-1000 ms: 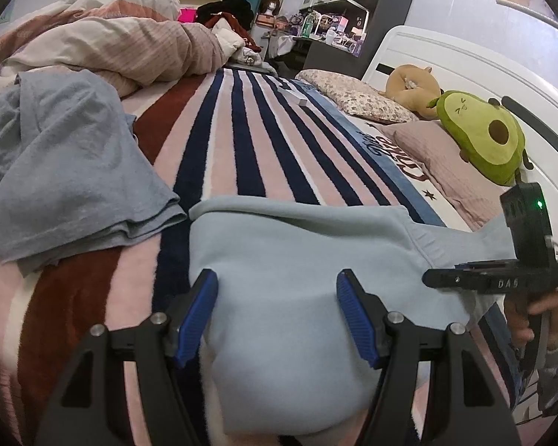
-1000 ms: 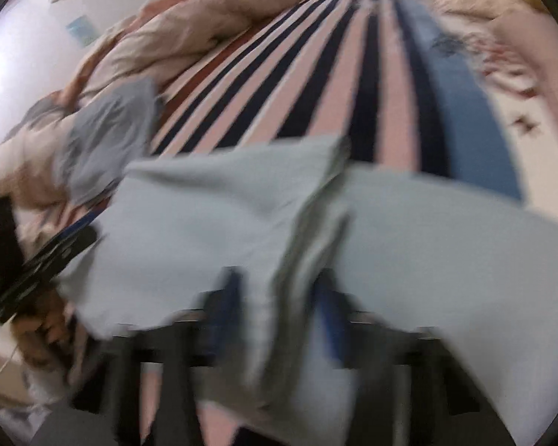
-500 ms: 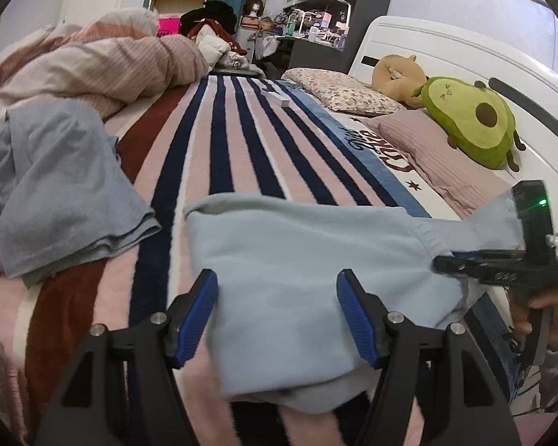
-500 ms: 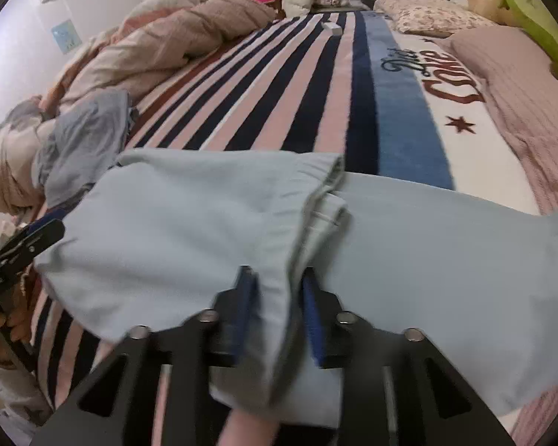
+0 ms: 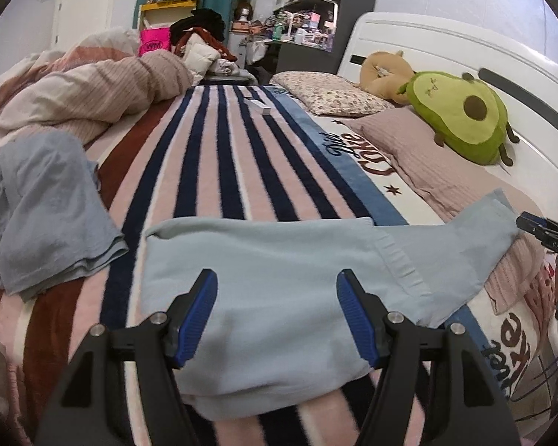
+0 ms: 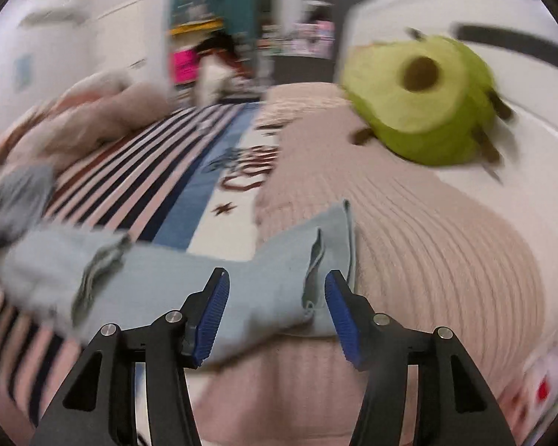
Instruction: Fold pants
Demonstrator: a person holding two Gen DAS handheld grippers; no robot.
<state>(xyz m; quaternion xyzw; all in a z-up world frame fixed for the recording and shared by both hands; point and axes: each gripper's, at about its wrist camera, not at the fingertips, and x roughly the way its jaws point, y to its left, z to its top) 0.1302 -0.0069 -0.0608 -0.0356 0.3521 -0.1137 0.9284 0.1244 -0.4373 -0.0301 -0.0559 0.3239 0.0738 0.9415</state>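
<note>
Light blue pants lie folded across a striped blanket on a bed, the leg end reaching right onto a pink ribbed pillow. My left gripper hovers above the pants' near left part, open, with nothing between its blue pads. In the blurred right wrist view, my right gripper is over the leg end of the pants, which rests on the pink pillow. Its jaws are opening and the pads stand clear of the cloth. Part of the right gripper's body shows at the left view's right edge.
A grey-blue garment lies crumpled at the left. A bunched pink duvet fills the far left. An avocado plush and a tan plush lean on the white headboard. Shelves and clutter stand beyond the bed.
My right gripper let go of the pants' folded edge, opened, and swung right toward the pillow and leg end. The left gripper drew back and up a little, still open.
</note>
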